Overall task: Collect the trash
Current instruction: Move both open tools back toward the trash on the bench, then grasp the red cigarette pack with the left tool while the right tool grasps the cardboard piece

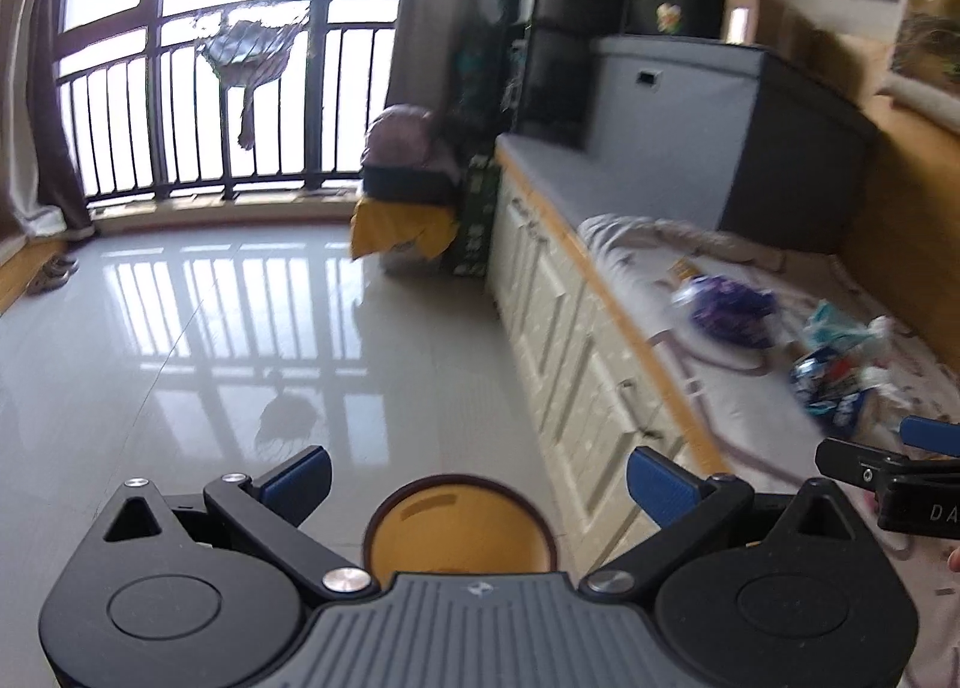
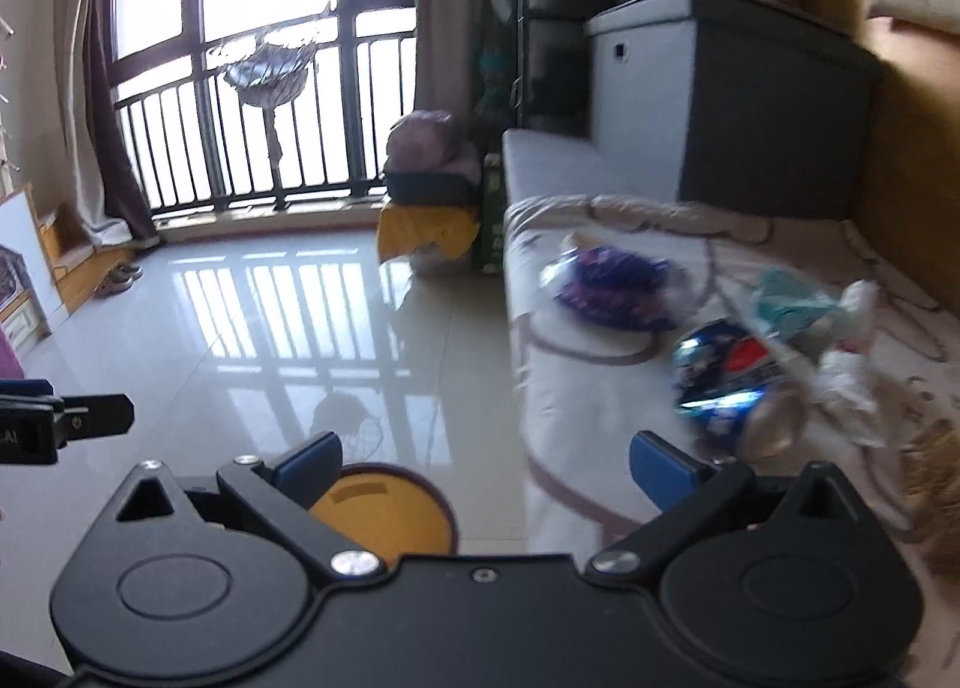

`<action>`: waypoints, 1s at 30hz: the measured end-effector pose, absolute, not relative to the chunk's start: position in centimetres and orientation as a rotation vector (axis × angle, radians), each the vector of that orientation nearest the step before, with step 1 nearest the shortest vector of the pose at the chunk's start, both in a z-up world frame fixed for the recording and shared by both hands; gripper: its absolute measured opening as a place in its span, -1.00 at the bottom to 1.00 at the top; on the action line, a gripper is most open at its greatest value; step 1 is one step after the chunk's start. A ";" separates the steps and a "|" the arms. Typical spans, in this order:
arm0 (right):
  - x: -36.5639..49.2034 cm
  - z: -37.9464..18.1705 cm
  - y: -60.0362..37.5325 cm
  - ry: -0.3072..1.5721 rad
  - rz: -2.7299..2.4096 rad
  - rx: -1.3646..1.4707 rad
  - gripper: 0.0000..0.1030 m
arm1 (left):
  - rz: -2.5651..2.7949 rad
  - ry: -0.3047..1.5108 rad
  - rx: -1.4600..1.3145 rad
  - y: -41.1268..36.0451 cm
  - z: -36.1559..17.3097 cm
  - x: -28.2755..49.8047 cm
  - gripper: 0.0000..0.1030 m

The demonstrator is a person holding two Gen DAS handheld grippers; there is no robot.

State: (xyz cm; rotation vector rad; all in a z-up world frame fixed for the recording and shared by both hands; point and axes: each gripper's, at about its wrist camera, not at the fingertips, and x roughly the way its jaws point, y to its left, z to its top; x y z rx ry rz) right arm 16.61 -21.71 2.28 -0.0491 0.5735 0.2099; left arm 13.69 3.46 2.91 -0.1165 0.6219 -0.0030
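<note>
Both my tools are spread and hold nothing: the left tool point(image 1: 477, 484) hangs over the bin point(image 1: 459, 526) on the floor point(image 1: 180, 358), the right tool point(image 2: 486, 469) just beside it. The trash lies on the bench cushion point(image 2: 576, 388) at about two o'clock: a purple wrapper point(image 2: 612, 289), a blue can point(image 2: 720, 376) and crumpled white-teal plastic point(image 2: 834, 328), bunched close. The view is smeared, so I judge a hasty reach could pinch the cushion cover or knock the can off the edge. Thin plastic may slip free before reaching the bin.
</note>
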 end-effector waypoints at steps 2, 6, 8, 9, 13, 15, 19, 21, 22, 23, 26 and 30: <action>15.9 2.7 -22.9 0.557 0.195 -0.050 1.00 | -0.023 0.606 -0.109 2.3 3.4 13.4 1.00; 14.5 3.7 -25.8 0.527 0.159 -0.056 1.00 | -0.069 0.583 -0.089 -0.4 4.0 12.7 1.00; 13.8 4.1 -27.3 0.514 0.140 -0.060 1.00 | -0.100 0.572 -0.084 -1.9 4.3 12.4 1.00; 13.5 4.2 -28.0 0.509 0.132 -0.062 1.00 | -0.119 0.568 -0.084 -2.8 4.4 12.4 1.00; 12.2 4.6 -31.5 0.489 0.090 -0.079 1.00 | -0.201 0.555 -0.075 -6.3 4.6 12.4 1.00; 11.7 4.5 -33.1 0.485 0.065 -0.083 1.00 | -0.238 0.554 -0.067 -8.3 4.7 12.5 1.00; 11.1 4.0 -36.7 0.481 0.022 -0.076 1.00 | -0.303 0.559 -0.051 -12.2 4.3 13.1 1.00; 11.2 3.5 -38.2 0.490 0.002 -0.078 1.00 | -0.340 0.566 -0.043 -14.1 4.0 13.3 1.00; 11.2 3.2 -39.0 0.496 -0.008 -0.082 1.00 | -0.359 0.571 -0.040 -15.1 3.8 13.5 1.00; 11.2 3.0 -39.7 0.504 -0.015 -0.087 1.00 | -0.377 0.576 -0.037 -16.0 3.6 13.6 1.00; 11.3 2.0 -41.9 0.528 -0.034 -0.091 1.00 | -0.431 0.593 -0.017 -18.7 2.6 13.9 1.00; 11.5 0.9 -44.3 0.542 -0.052 -0.097 1.00 | -0.502 0.628 0.042 -21.8 0.8 14.5 1.00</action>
